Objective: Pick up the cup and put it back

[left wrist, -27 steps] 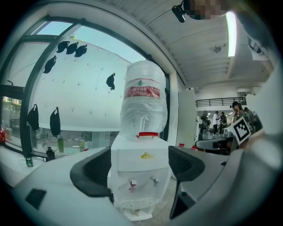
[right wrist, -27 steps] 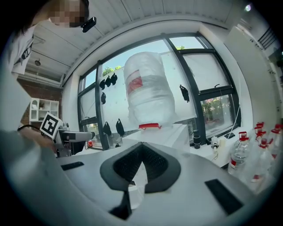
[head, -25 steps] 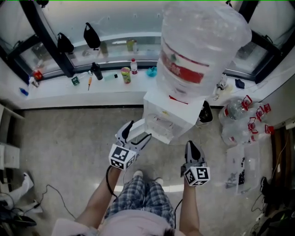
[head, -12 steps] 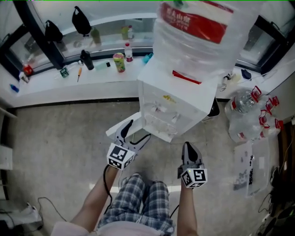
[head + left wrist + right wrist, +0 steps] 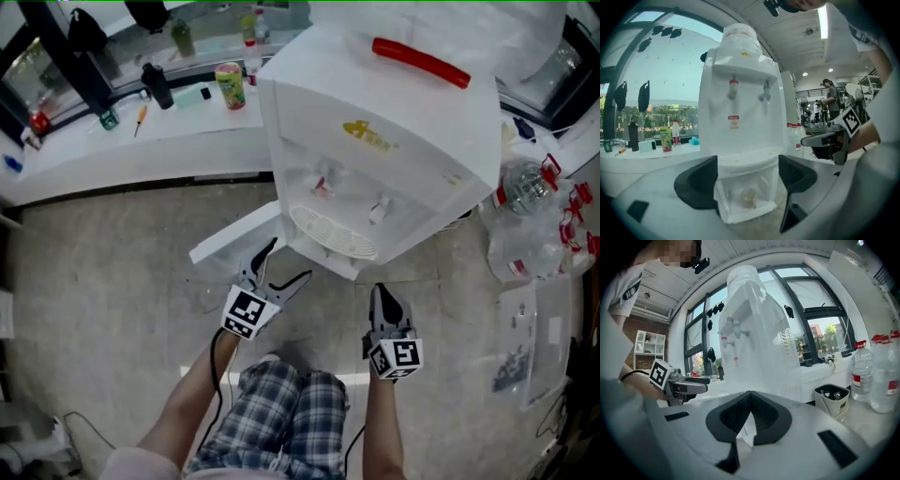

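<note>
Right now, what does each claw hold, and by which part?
Nothing: left claw open and empty, right claw shut on nothing; the cup stands untouched.

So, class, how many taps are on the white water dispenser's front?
2. A red-topped plastic tap at the left, a grey plastic tap beside it at the right; none looks hidden.

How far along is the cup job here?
Done: the water dispenser has its lower door open. In hand: nothing; the left hand-held gripper is open, facing the cup inside, the right hand-held gripper shut and empty. Left: grasp, lift, put back.
</note>
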Demonstrator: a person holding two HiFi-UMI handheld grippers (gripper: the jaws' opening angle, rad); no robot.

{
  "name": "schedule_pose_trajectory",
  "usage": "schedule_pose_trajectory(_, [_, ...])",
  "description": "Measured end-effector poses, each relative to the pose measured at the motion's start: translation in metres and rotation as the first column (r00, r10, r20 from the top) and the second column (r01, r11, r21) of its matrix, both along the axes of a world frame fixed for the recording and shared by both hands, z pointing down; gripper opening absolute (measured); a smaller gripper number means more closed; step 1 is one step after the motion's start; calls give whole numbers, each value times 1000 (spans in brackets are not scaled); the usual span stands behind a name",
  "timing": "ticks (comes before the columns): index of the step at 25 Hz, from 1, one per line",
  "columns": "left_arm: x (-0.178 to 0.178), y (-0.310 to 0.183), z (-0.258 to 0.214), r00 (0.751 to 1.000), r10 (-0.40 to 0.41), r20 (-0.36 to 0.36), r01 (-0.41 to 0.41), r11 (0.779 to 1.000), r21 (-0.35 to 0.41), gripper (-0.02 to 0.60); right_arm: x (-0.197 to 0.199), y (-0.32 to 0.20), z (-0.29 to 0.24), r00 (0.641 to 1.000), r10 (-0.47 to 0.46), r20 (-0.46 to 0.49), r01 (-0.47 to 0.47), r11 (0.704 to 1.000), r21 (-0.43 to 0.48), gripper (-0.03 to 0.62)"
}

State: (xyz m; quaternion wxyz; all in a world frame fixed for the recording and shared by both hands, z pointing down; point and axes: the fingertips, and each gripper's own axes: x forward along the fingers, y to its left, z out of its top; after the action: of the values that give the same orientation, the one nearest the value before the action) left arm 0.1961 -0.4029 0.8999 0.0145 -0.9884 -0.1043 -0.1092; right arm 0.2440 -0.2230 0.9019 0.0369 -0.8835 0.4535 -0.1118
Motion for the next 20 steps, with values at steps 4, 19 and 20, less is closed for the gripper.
schedule_pose_trajectory(4, [22,-5,69,1000,-20,-18,19,998,-67,391,15,-4,66,999,-27,-26,27,1000,-8,17])
schedule_pose_trajectory(19, [89,3,256,998,33,-52,-35,998,-48,391,58,-24,240,995,-87,-56,85,996,-38,17])
schedule_pose_trajectory(20, [92,7,264,998,40,-48,-42,998,-49,391,57,-25,244,994,-94,-57,91,995,-40,17])
